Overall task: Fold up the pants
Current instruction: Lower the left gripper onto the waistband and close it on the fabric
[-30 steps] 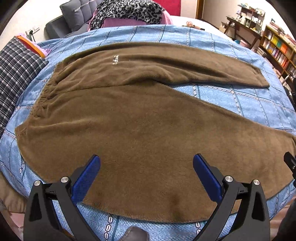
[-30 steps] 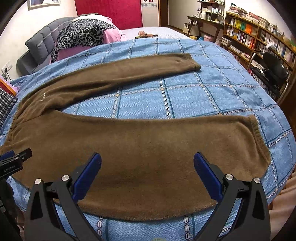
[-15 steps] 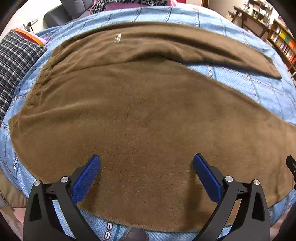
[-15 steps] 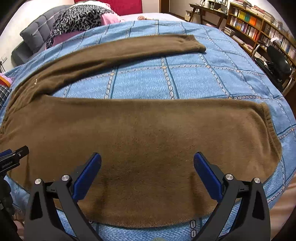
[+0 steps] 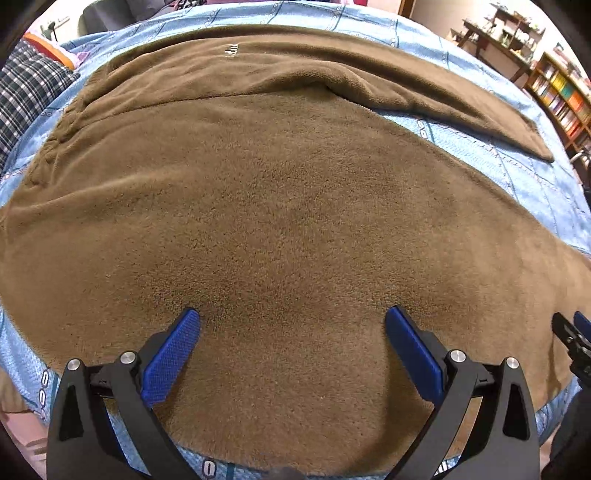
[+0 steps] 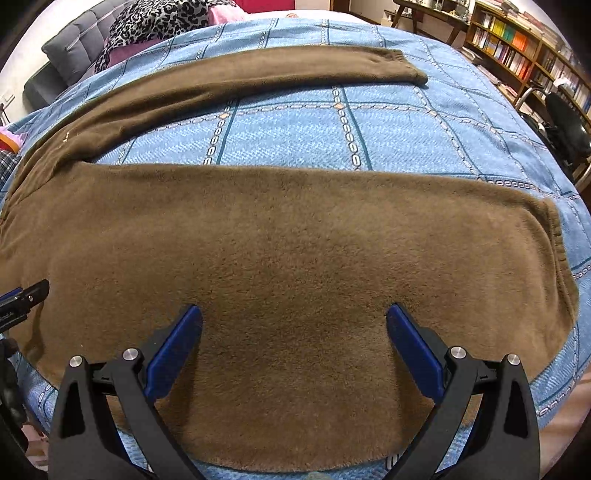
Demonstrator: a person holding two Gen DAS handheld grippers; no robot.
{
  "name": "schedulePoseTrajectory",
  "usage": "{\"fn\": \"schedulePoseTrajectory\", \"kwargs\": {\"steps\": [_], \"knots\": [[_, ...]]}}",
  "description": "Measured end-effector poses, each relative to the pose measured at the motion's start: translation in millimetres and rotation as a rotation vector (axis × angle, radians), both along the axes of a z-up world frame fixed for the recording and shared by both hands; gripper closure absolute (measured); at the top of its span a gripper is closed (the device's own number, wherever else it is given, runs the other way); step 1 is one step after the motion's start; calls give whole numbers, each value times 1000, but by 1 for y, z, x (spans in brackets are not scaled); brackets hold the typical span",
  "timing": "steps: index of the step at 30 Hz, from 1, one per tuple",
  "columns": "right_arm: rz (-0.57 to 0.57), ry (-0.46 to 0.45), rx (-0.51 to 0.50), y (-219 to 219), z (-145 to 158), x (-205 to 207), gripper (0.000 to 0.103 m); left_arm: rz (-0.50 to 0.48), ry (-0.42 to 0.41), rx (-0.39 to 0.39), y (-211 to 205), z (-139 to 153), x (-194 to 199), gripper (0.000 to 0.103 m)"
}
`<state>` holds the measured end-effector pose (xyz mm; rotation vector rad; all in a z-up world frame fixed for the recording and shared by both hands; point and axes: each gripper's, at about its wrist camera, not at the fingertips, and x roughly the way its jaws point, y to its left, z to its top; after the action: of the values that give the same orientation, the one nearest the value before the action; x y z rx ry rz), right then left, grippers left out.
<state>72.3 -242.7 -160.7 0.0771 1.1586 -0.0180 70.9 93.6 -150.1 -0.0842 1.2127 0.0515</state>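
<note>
Small pale logo (image 5: 232, 49) on pants (image 5: 280, 206) near waistband, too small to read. White lettering on edge of the other tool at left of right wrist view, illegible.

Left gripper (image 5: 291, 321) low over near leg, waist end. Jaws spread wide, blue pads (image 5: 170, 357) just above the fleece, nothing held. Right gripper (image 6: 293, 319) same pose over near leg toward cuff end: wide open, empty, pads (image 6: 415, 353) close above fabric. Contact with fabric not certain in either view.

Pants flat on blue bedspread (image 6: 332, 129), legs splayed in a V: far leg (image 6: 240, 79) angled away, cuff (image 6: 404, 68) toward bookshelves (image 6: 517, 48); near leg runs along bed's front edge, cuff (image 6: 554, 240) at right. Wedge of bare bedspread between legs. Near hem close to bed edge, narrow strip of bedspread showing below it.

Plaid pillow (image 5: 26, 99) just left of waistband. Leopard-print cloth (image 6: 155, 20) and grey sofa (image 6: 62, 55) beyond far side. Office chair (image 6: 565, 125) off right corner.
</note>
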Motion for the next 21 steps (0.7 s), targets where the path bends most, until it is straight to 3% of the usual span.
{"fn": "schedulePoseTrajectory", "kwargs": {"steps": [4,10,15,21], "knots": [[1,2,60,-7,-5,0,2,-14,28,-21,7,2,3,5],[77,28,33,-2,0,1,2,-6,-14,-59,23,23,10,5],[70,-39,79,-3,22,7,2,30,-82,18,47,44,24,5],[57,-128,41,2,43,34,2,95,-153,103,86,66,60,5]]}}
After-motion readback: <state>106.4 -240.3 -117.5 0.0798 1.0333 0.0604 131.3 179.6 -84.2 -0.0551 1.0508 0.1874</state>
